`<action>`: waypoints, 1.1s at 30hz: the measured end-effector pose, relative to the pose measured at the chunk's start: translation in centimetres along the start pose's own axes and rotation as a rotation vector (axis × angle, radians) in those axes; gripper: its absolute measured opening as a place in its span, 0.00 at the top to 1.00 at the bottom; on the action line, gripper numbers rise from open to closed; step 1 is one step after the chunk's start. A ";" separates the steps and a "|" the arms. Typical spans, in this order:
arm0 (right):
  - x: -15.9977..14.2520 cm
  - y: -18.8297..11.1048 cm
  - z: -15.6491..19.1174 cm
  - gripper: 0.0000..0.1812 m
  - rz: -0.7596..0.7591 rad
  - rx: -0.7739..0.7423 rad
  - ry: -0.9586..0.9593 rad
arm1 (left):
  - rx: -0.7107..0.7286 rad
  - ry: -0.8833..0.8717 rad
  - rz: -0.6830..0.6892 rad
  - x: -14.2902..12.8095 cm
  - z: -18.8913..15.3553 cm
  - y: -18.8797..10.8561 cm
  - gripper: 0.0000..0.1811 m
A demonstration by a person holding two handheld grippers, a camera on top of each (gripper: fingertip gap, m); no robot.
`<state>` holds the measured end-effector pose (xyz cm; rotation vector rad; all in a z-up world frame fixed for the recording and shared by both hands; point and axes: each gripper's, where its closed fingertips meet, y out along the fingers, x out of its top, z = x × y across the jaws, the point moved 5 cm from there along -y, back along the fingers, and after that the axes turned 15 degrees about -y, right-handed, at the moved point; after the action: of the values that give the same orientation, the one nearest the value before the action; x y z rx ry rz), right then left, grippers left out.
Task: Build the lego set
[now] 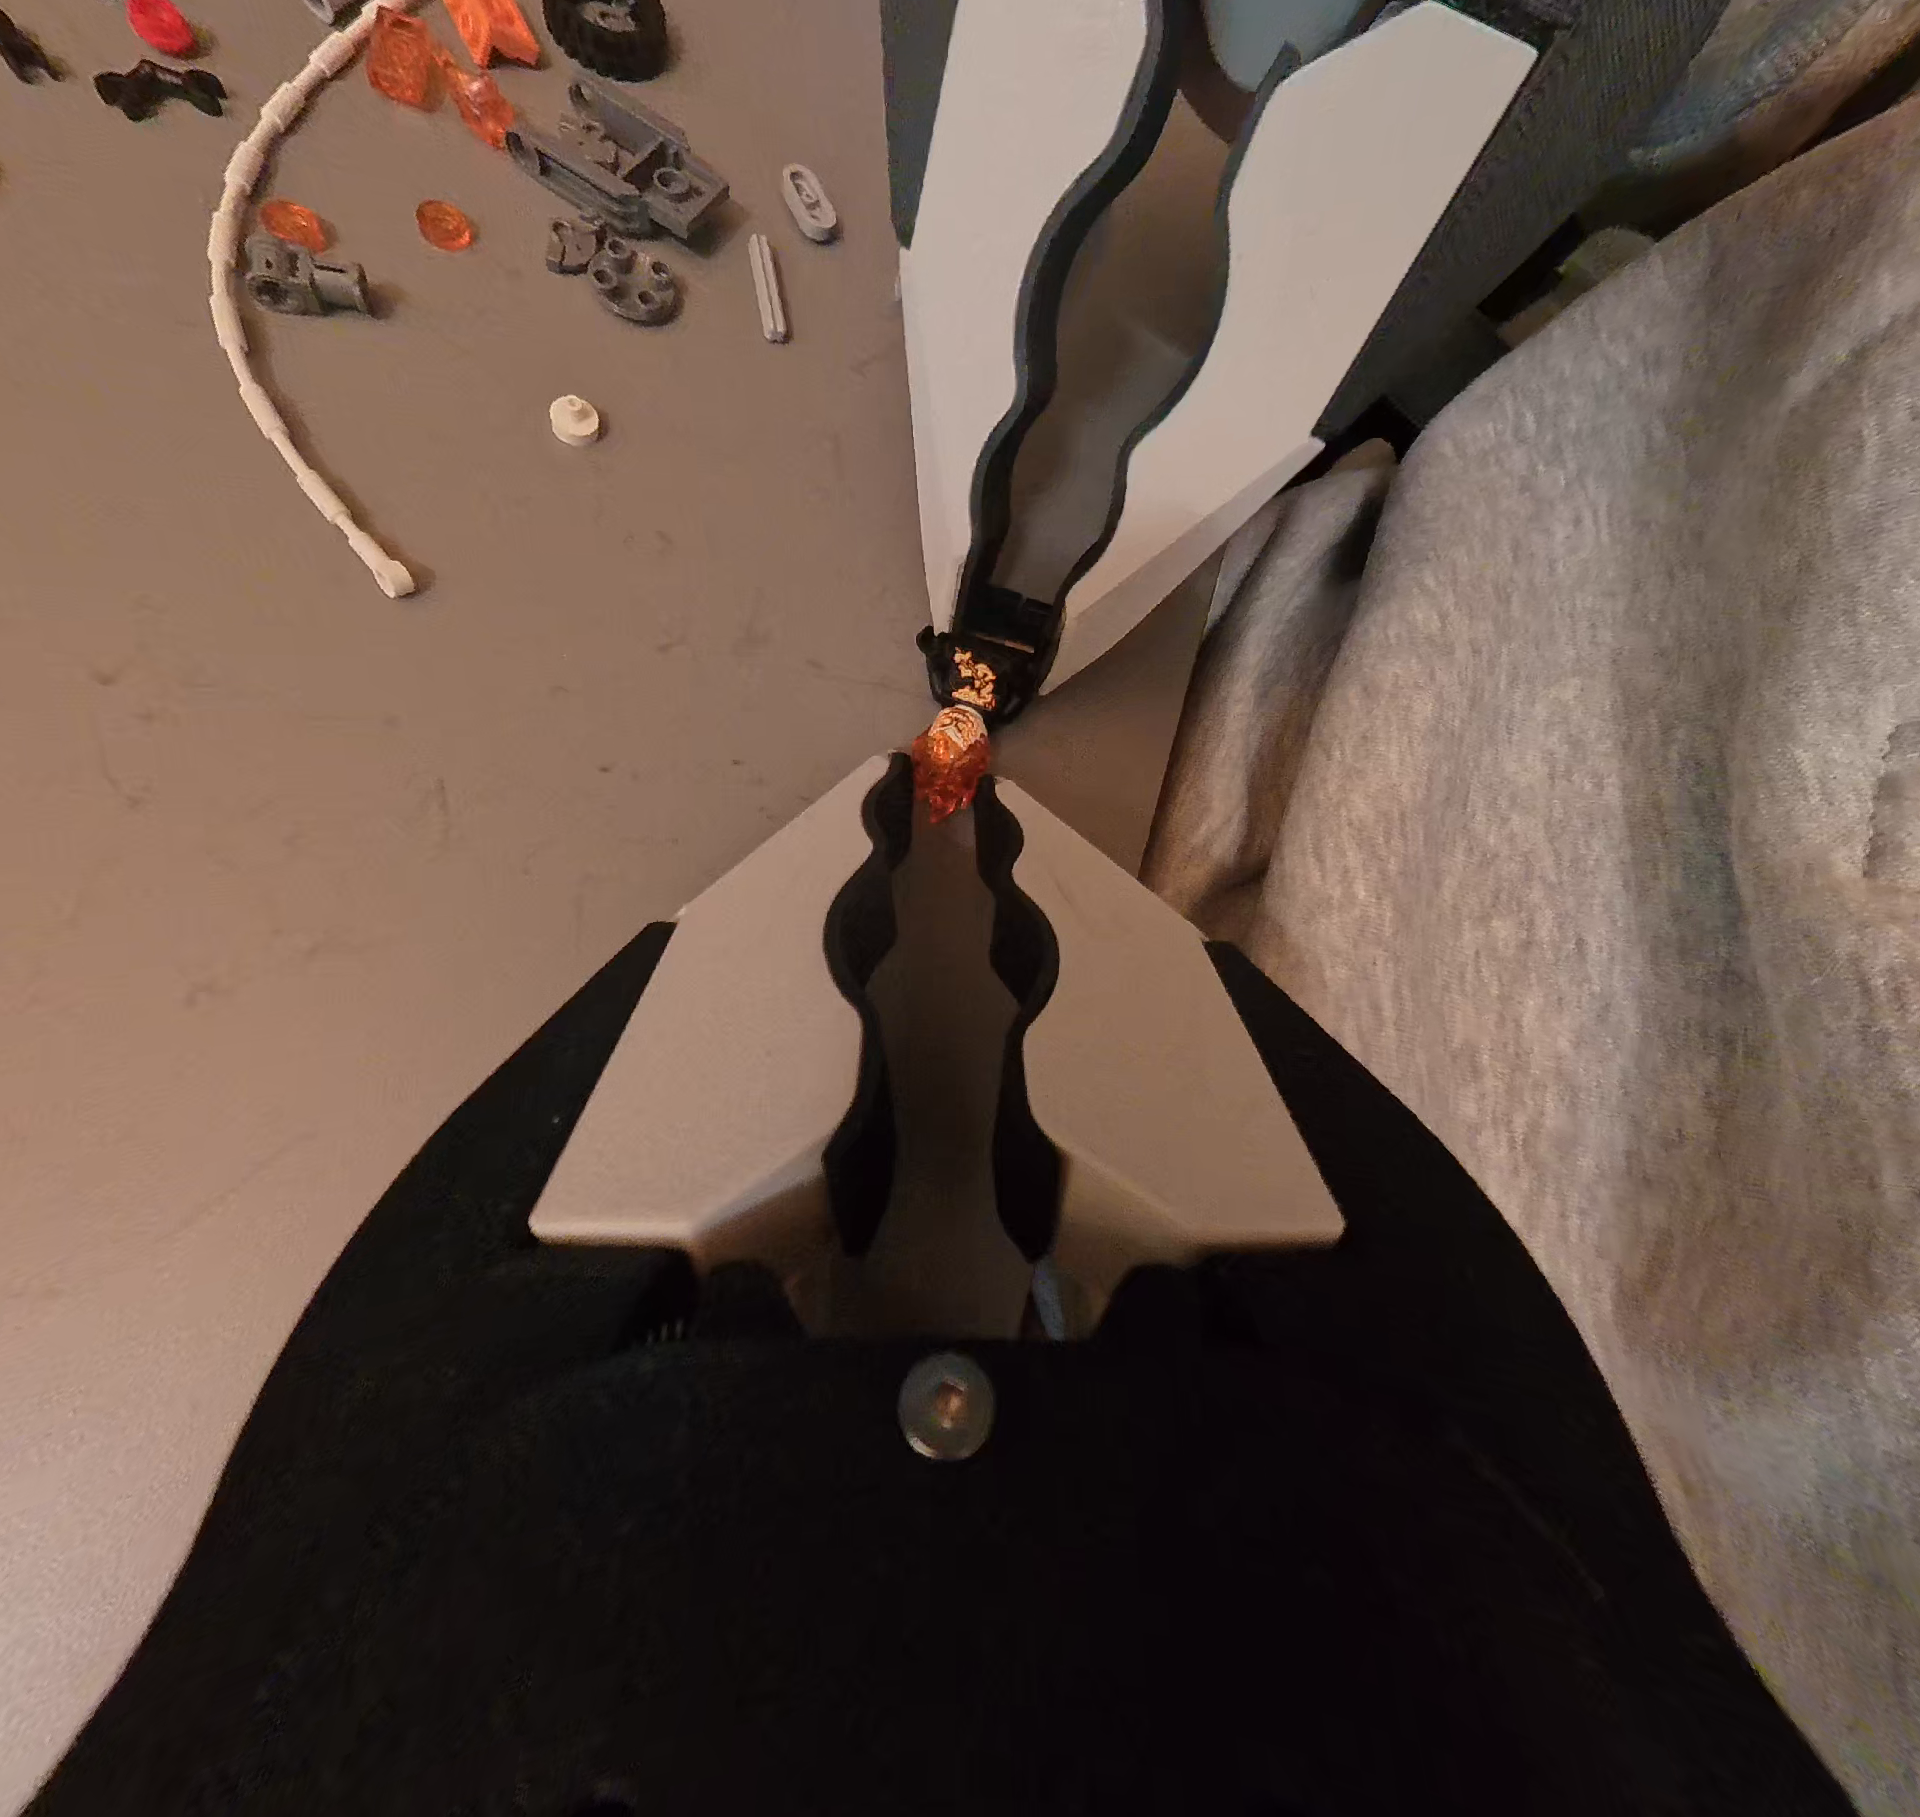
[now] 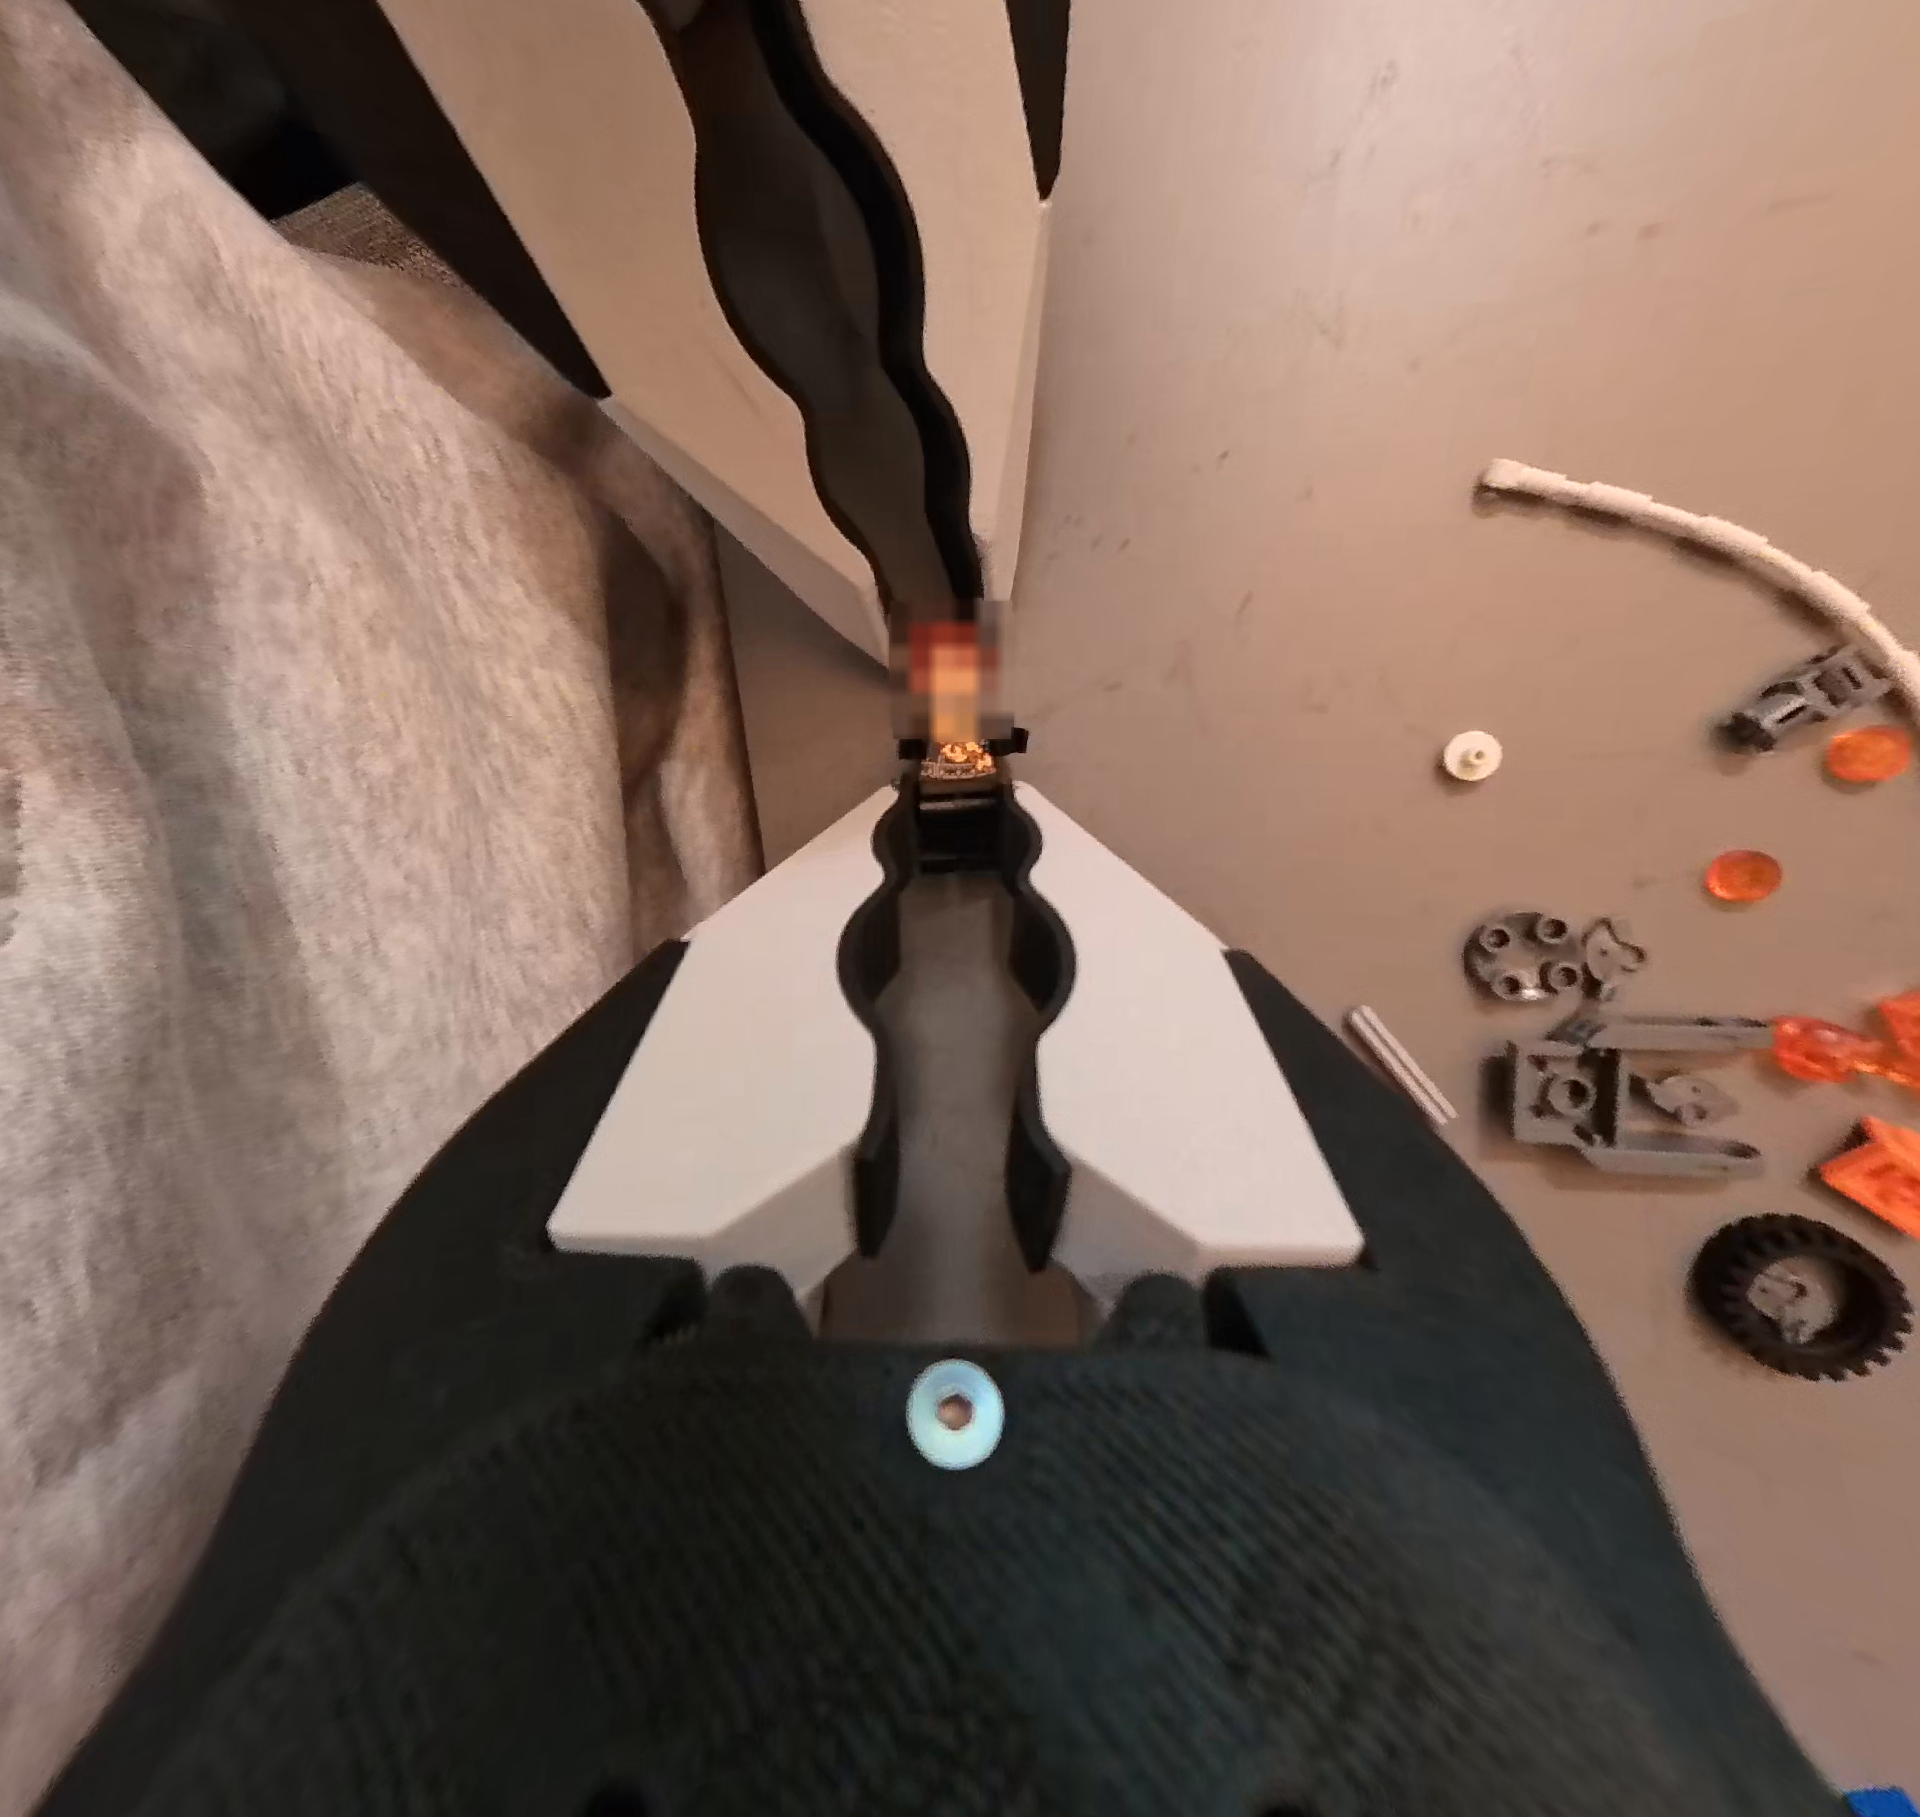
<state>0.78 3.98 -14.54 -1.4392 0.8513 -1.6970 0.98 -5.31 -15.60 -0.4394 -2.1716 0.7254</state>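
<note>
The left tongs (image 1: 948, 780) pinch a tiny clear orange head (image 1: 948, 775). The right tongs (image 2: 956, 811) pinch a little black body (image 2: 954, 791) with gold marks. Both are closed tight on their bits, tip to tip, up above the bench (image 1: 416, 832). The head touches the top of the body, so I think it is being pushed on.

It could go wrong. The head is bumpy and shiny, so it may slip out or pop away if squeezed crooked. If the two bits do not line up, the head will not click on. A dropped bit could land on the soft grey cloth (image 1: 1558, 832) near the tongs and be hard to find.

The tongs have wavy black rubber inside white hard shells. Loose bits lie well apart: a black toothed wheel (image 1: 603, 13), a bendy white tube (image 1: 270, 240), flat orange discs (image 1: 447, 225).
</note>
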 end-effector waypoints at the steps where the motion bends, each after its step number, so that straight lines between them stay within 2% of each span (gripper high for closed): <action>1: 0.0 0.0 0.0 0.93 0.003 0.007 0.004 | 0.002 0.002 0.000 0.0 0.0 0.0 0.94; 15: 0.5 0.3 -0.1 0.93 0.036 0.008 0.015 | 0.018 0.013 -0.004 0.0 0.0 0.0 0.94; 19: 0.5 0.3 -0.1 0.93 -0.018 0.000 0.048 | -0.021 -0.024 -0.012 0.2 0.0 -0.1 0.93; 21: 0.6 0.2 0.0 0.93 -0.063 0.002 0.066 | -0.078 -0.043 -0.051 0.7 -0.3 -0.4 0.89; 26: 0.0 -0.1 -0.3 0.93 -0.144 -0.106 0.060 | -0.132 -0.096 -0.157 1.5 0.3 -1.9 0.84; 30: 0.2 -0.5 0.4 0.93 -0.259 -0.174 -0.040 | -0.134 -0.075 -0.146 1.2 0.2 -2.0 0.84; 33: 0.3 -0.8 0.9 0.93 -0.291 -0.277 -0.159 | -0.117 -0.055 -0.088 0.9 0.0 -1.3 0.85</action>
<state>1.57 4.07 -13.58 -1.9373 0.8453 -1.6908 0.35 -5.84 -14.28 -0.3852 -2.2782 0.5704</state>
